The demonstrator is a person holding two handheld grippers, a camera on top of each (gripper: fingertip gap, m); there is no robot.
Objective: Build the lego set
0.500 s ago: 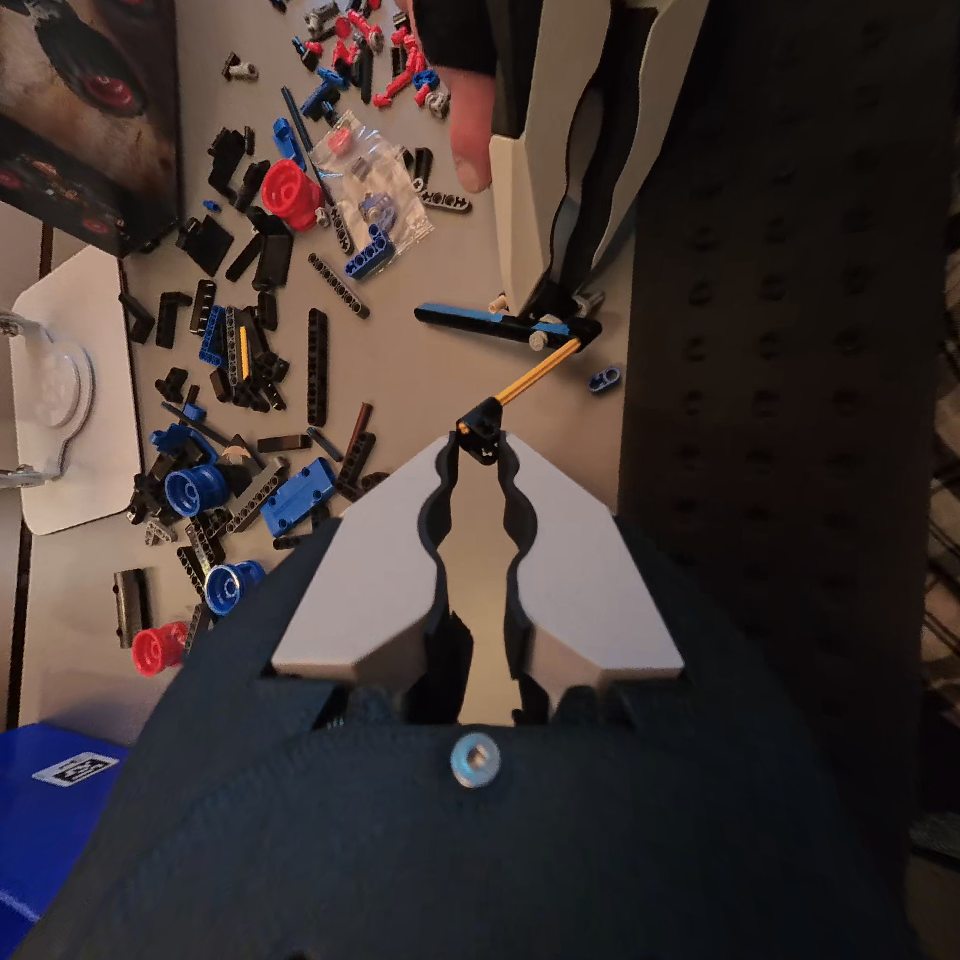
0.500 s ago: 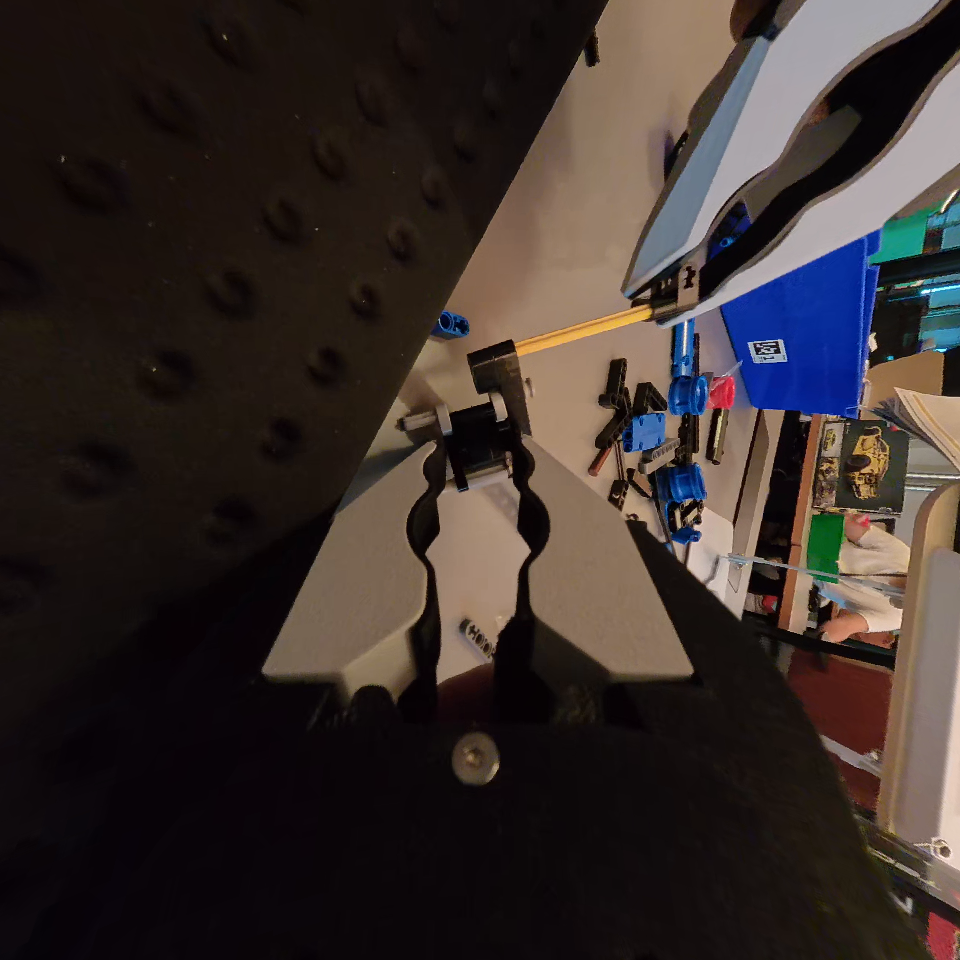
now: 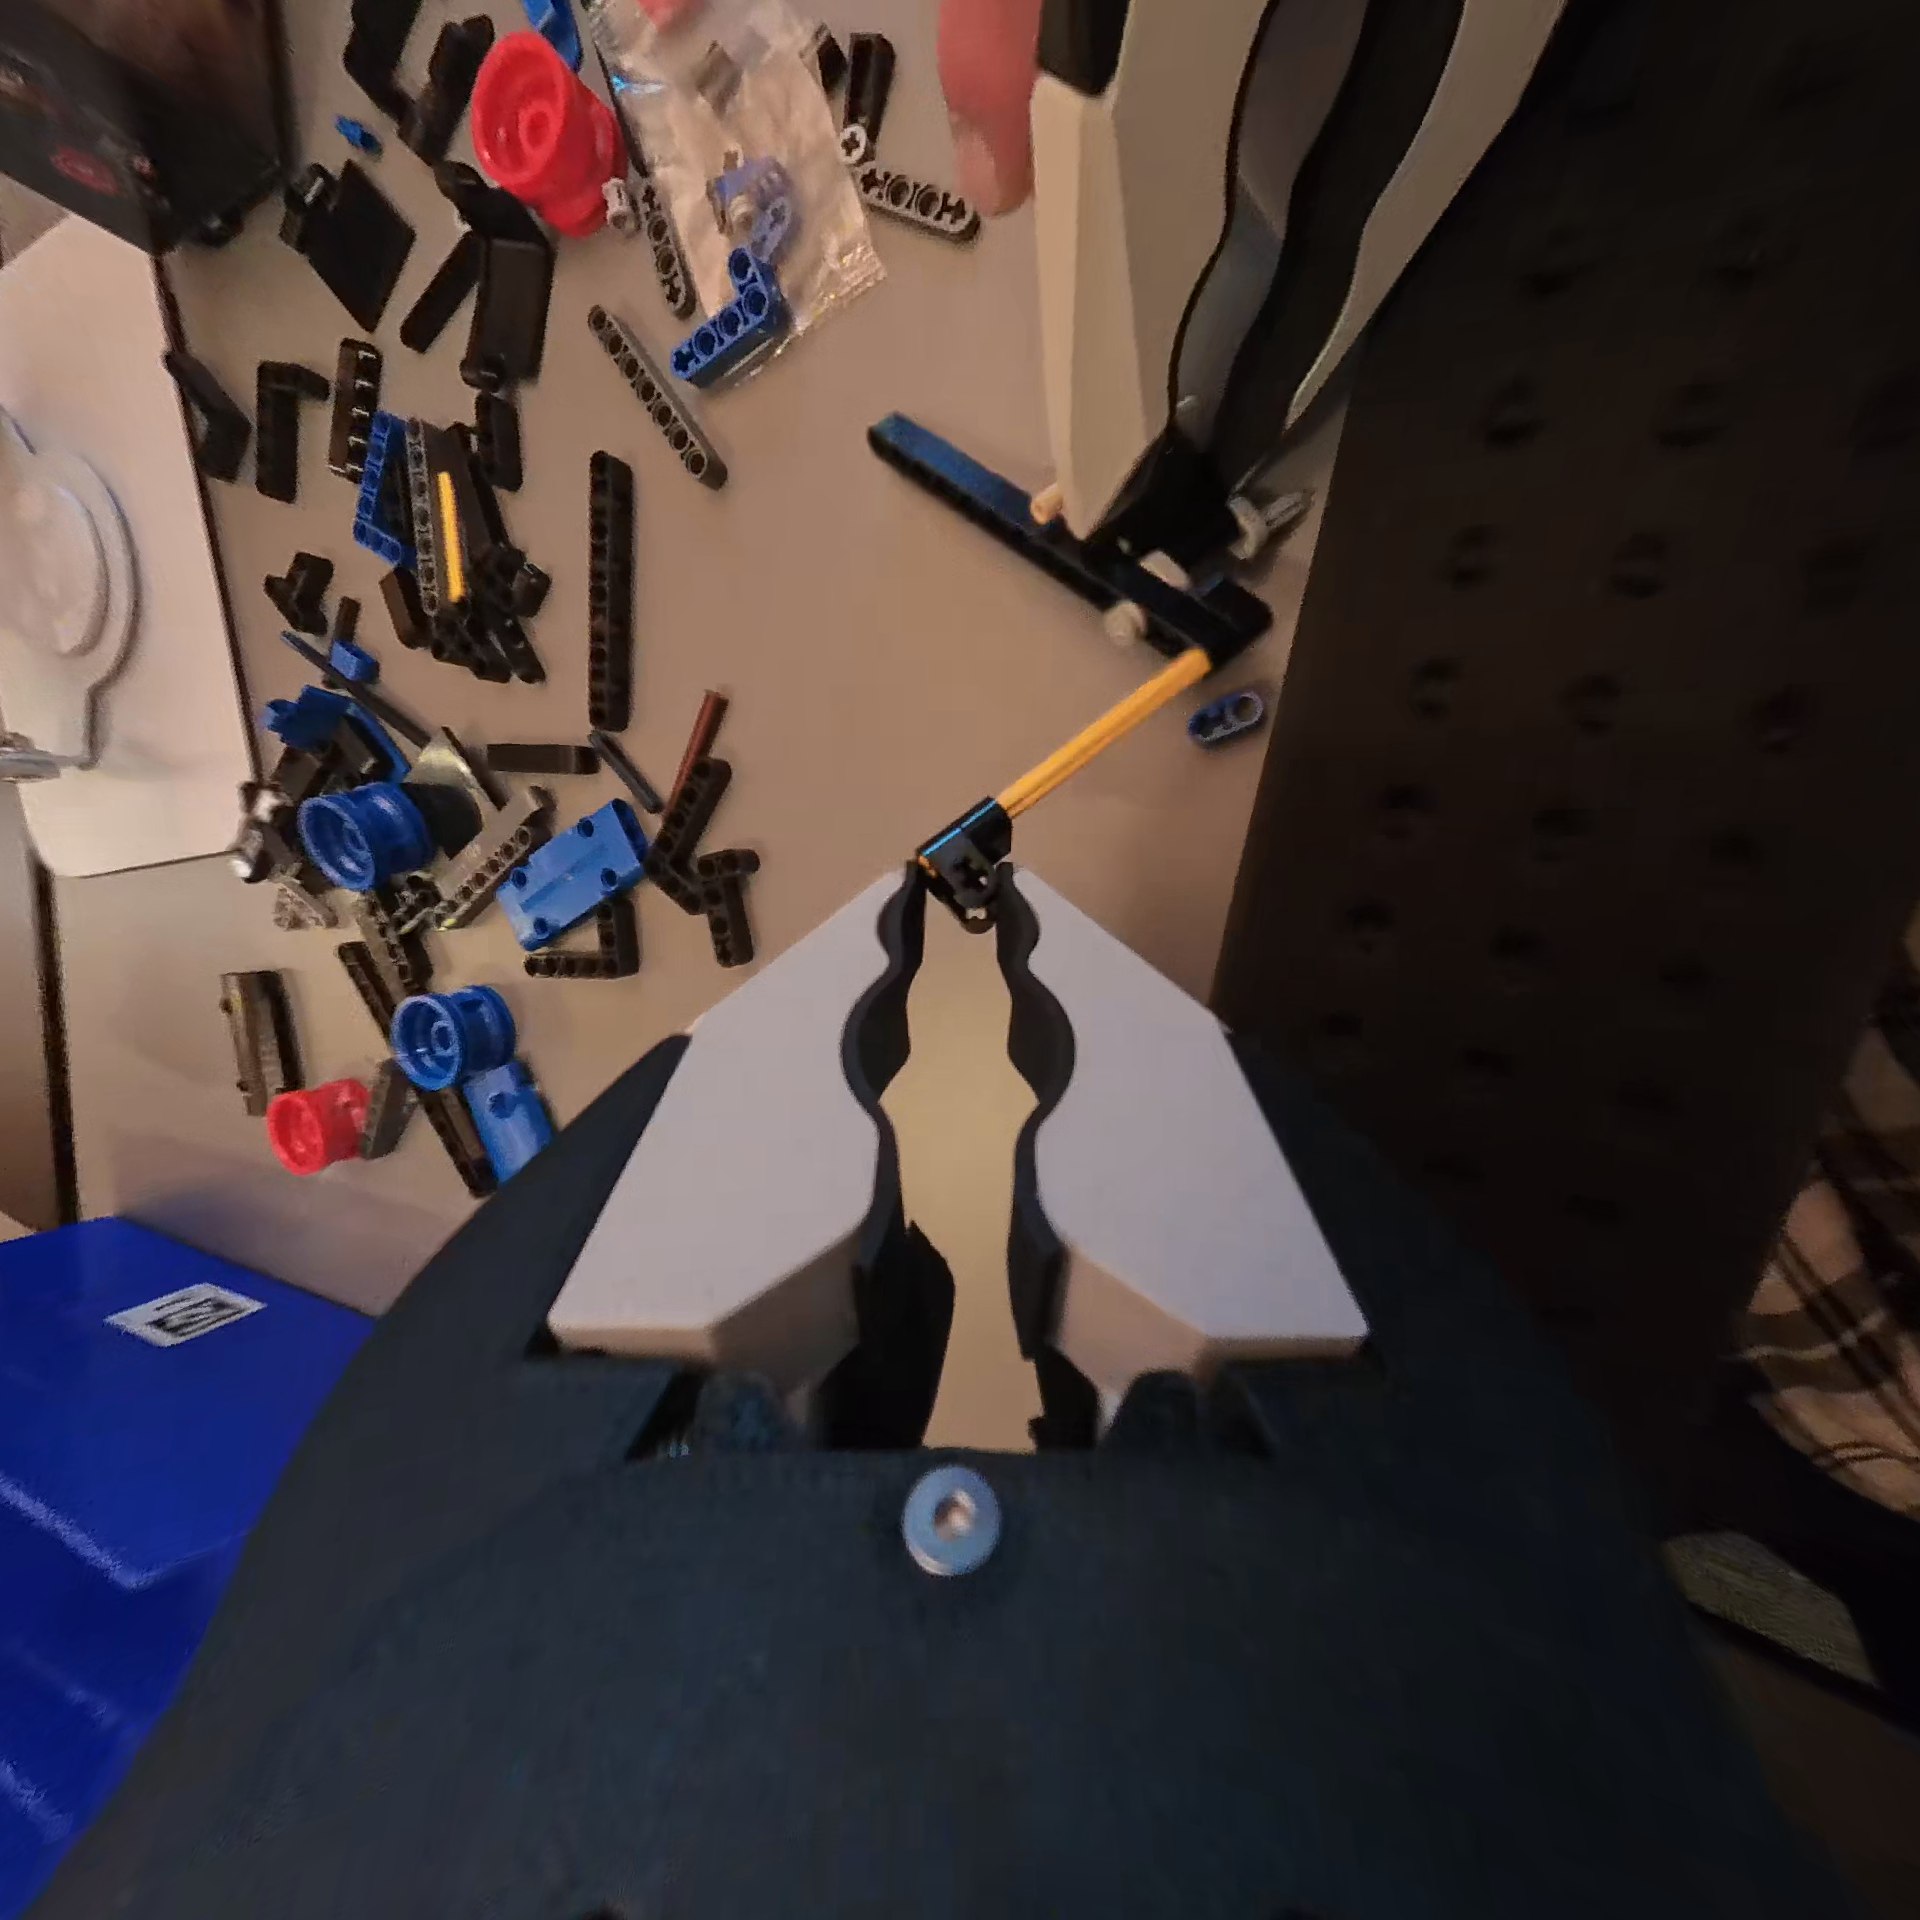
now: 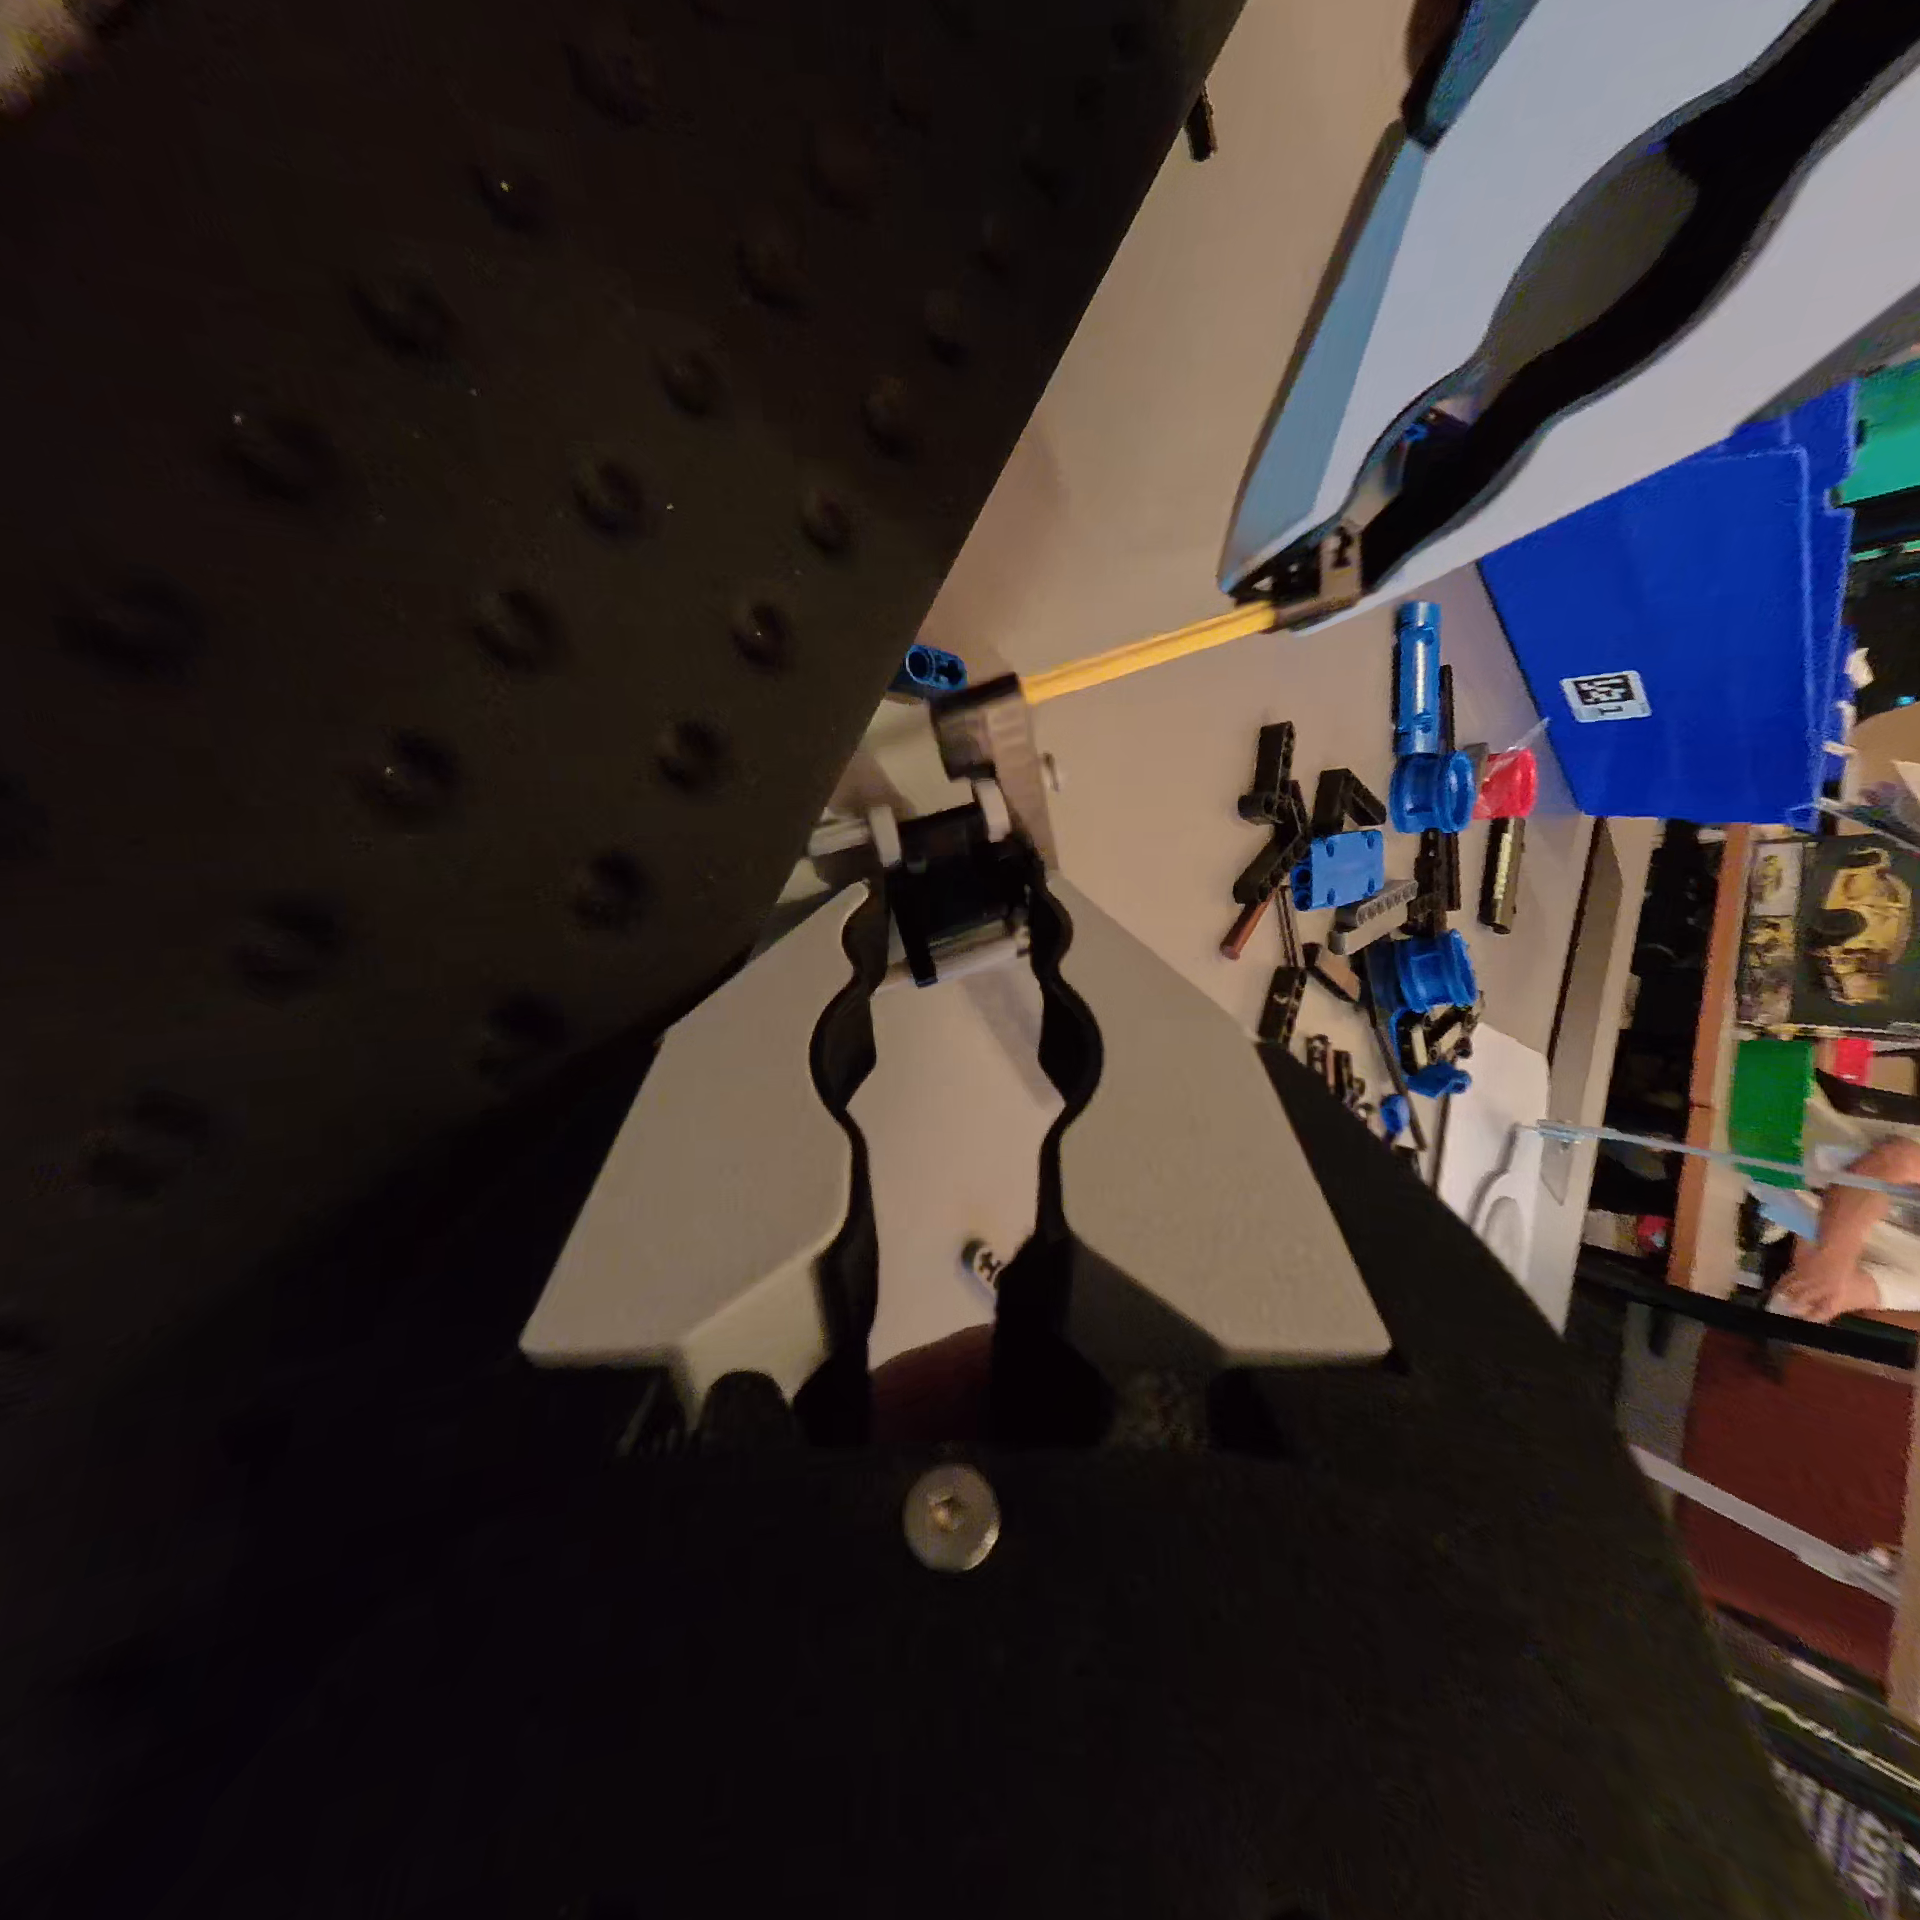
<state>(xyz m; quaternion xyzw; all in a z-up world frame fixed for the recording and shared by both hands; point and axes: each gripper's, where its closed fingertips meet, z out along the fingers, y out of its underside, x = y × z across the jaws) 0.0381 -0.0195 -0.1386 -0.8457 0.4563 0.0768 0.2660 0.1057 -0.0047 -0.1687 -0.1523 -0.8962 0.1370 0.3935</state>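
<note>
Lego subassembly [image 3: 1143,582]: held above the table [image 3: 831,644], with a yellow axle [image 3: 1101,732] projecting from it. The right gripper [image 4: 961,914] is clamped on its black block; the left gripper [image 3: 961,883] pinches the black connector [image 3: 966,857] on the axle's free end. Step in hand appears to be seating the connector; next, press along the axle while keeping it aligned.

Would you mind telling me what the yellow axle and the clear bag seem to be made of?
Yellow axle: probably rigid moulded plastic, uniform matte colour, straight thin rod. Clear bag: likely thin plastic film, see-through, crinkled and glinting over the parts inside.
</note>
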